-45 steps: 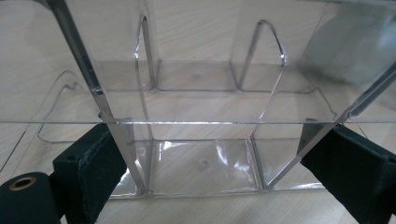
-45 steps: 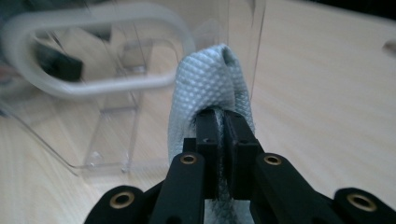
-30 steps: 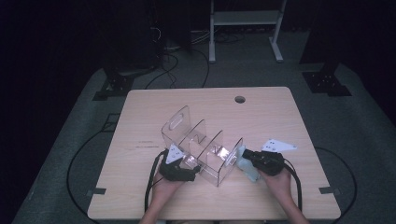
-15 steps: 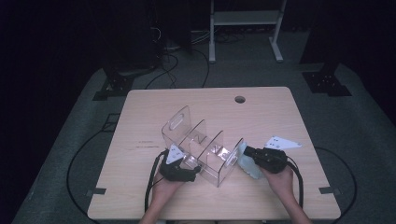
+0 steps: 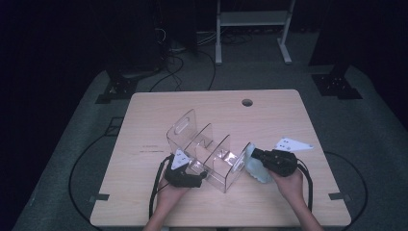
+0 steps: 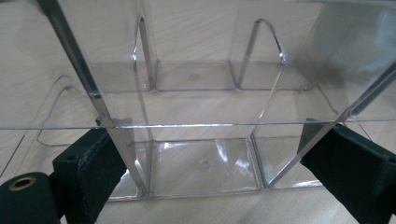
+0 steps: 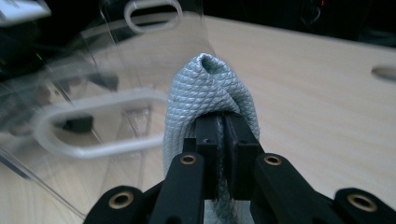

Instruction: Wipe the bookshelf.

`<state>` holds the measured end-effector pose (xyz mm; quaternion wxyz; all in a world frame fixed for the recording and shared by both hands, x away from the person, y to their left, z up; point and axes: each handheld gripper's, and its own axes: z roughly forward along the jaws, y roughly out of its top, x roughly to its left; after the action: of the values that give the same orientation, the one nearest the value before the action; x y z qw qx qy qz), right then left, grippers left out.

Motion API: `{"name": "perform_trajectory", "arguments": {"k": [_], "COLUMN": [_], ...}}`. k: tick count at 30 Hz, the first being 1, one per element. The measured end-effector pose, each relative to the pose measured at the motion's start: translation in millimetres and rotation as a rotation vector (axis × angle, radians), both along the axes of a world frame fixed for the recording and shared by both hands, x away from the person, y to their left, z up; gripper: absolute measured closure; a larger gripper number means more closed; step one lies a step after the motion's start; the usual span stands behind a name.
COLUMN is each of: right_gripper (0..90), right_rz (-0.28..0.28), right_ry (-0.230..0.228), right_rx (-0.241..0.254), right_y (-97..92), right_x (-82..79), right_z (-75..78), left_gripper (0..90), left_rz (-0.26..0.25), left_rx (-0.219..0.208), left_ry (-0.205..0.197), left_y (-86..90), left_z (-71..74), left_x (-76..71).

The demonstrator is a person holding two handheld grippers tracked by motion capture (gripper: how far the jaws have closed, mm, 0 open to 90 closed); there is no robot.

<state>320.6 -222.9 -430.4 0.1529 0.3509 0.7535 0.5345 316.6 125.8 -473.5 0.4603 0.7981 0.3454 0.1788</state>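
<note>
A clear acrylic organizer (image 5: 207, 149) with several upright dividers stands on the wooden table (image 5: 288, 115). My left gripper (image 5: 199, 175) holds its near side. In the left gripper view the organizer (image 6: 201, 107) sits between the wide-set jaws of that gripper (image 6: 217, 154), and both pads press on its walls. My right gripper (image 5: 255, 155) is shut on a folded pale blue-grey cloth (image 5: 256, 169). The cloth rests against the organizer's right end wall. In the right gripper view the cloth (image 7: 210, 84) bulges over the closed jaws of that gripper (image 7: 223, 126), beside the slotted end wall (image 7: 102, 126).
A round cable hole (image 5: 247, 102) lies near the table's far edge. Bare tabletop stretches behind and left of the organizer. Cables trail from both grippers off the near edge. Beyond the table are a dark floor, loose cables (image 5: 183, 62) and a white frame (image 5: 250, 29).
My right gripper and the cloth have shifted a little along the organizer's end wall. The left gripper and the organizer have stayed put.
</note>
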Motion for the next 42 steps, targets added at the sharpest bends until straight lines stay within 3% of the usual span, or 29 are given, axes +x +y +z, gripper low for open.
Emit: {"name": "perform_trajectory", "arguments": {"k": [3,6,10,13,24,28,30,32,33,36,40,42], "right_gripper": [84.9,83.9,77.1,64.4,52.1,54.8,64.6,68.2,76.6,79.1,80.2,80.3], "right_rz": [-0.003,0.007,0.037,0.078,0.153,0.139,0.123,0.124,0.124,0.123,0.036,0.035], "right_ry": [-0.021,0.013,0.036,0.047,0.037,0.029,0.023,0.025,0.026,0.032,0.046,0.078], "right_rx": [0.005,0.018,0.031,0.007,-0.032,-0.040,-0.028,-0.021,-0.009,-0.003,-0.072,-0.077], "right_y": [0.4,1.7,-1.4,-1.6,6.8,12.1,12.3,11.5,10.1,7.8,2.5,3.3], "right_x": [-3.1,-1.6,0.5,1.6,-3.3,-4.3,-4.7,-4.4,-4.3,-3.4,1.3,4.4], "right_z": [6.7,-4.0,-4.0,-4.6,-6.4,-11.6,-15.0,-16.2,-19.0,-21.1,-26.2,-34.3], "left_gripper": [7.7,7.7,7.8,7.7,7.8,7.8,7.7,7.7,7.7,7.7,7.7,7.7], "left_rz": [0.000,0.000,-0.001,-0.002,-0.005,-0.004,-0.003,-0.002,-0.002,-0.001,0.000,0.001], "left_rx": [0.002,0.002,0.004,0.005,0.015,0.021,0.023,0.022,0.020,0.020,0.018,0.018], "left_ry": [0.001,-0.004,-0.003,0.000,0.003,0.002,-0.001,-0.003,-0.004,-0.004,-0.005,-0.005], "left_y": [-0.9,-1.7,-1.5,-1.2,-1.3,-1.9,-1.5,-1.3,-1.1,-1.2,-1.0,-1.2], "left_z": [0.3,0.5,0.6,0.6,1.8,2.4,2.6,2.5,2.3,2.2,1.8,1.8], "left_x": [-0.5,-0.7,-0.6,-0.5,-1.0,-1.2,-1.6,-1.4,-1.2,-1.0,-0.9,-1.0]}}
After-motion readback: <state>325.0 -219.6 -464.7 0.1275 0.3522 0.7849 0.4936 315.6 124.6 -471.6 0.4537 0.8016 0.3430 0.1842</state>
